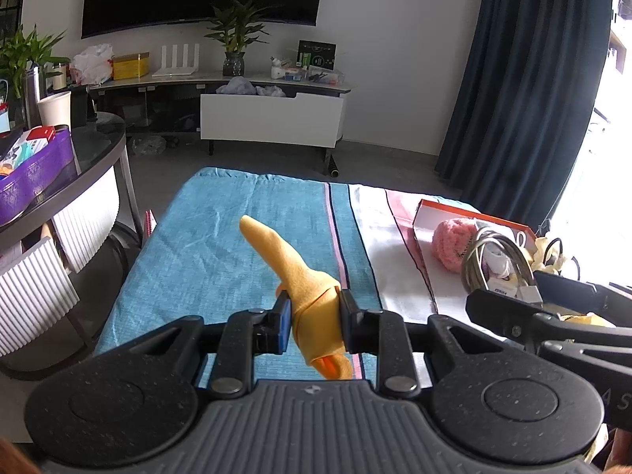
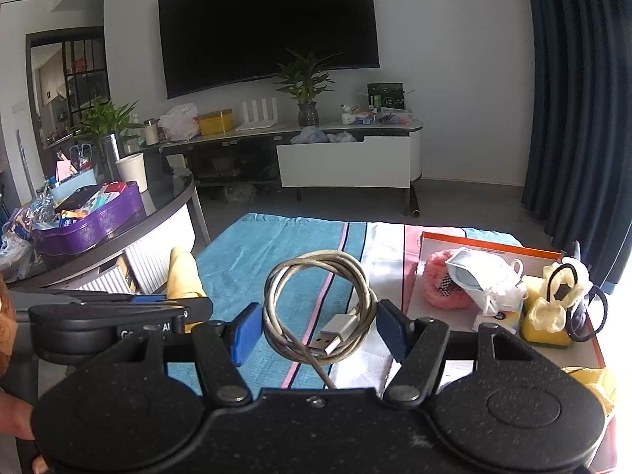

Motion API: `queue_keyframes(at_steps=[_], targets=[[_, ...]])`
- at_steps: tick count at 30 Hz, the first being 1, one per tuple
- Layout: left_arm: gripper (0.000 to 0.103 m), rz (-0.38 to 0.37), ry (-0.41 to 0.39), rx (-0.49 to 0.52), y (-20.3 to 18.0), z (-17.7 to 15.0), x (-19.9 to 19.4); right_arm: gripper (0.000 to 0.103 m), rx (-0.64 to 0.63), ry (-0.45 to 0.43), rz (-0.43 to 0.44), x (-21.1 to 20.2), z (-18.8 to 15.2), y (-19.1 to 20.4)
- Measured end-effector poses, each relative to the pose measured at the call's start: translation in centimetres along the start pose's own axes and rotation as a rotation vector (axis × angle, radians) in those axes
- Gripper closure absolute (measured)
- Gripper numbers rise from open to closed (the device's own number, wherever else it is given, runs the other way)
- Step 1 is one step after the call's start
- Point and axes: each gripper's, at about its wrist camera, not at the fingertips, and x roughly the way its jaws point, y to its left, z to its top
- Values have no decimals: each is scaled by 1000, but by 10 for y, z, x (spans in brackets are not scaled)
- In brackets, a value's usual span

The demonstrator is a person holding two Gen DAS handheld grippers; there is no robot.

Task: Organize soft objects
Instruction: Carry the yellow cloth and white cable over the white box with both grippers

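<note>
My left gripper is shut on a rolled yellow cloth and holds it above the blue striped cover. The cloth's tip also shows at the left in the right wrist view. My right gripper is shut on a coiled white USB cable, which hangs between its blue pads; the coil also shows in the left wrist view. An orange-rimmed box lid at the right holds a pink fluffy object, a face mask, a yellow sponge and hair ties.
A round dark table with a purple tin and a paper cup stands at the left. A TV cabinet with plants stands along the far wall. A dark blue curtain hangs at the right.
</note>
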Motion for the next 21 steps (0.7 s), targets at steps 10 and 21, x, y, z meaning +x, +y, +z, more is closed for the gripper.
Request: queue_keyframes(at_steps=[10,21], targets=[[77,-21,0,19,-14,0,0,27,13,-12,-32,-12,0,-12],[77,-58,-7,54,-34,1,2,27,36,-23,-75,-21,1,-28]])
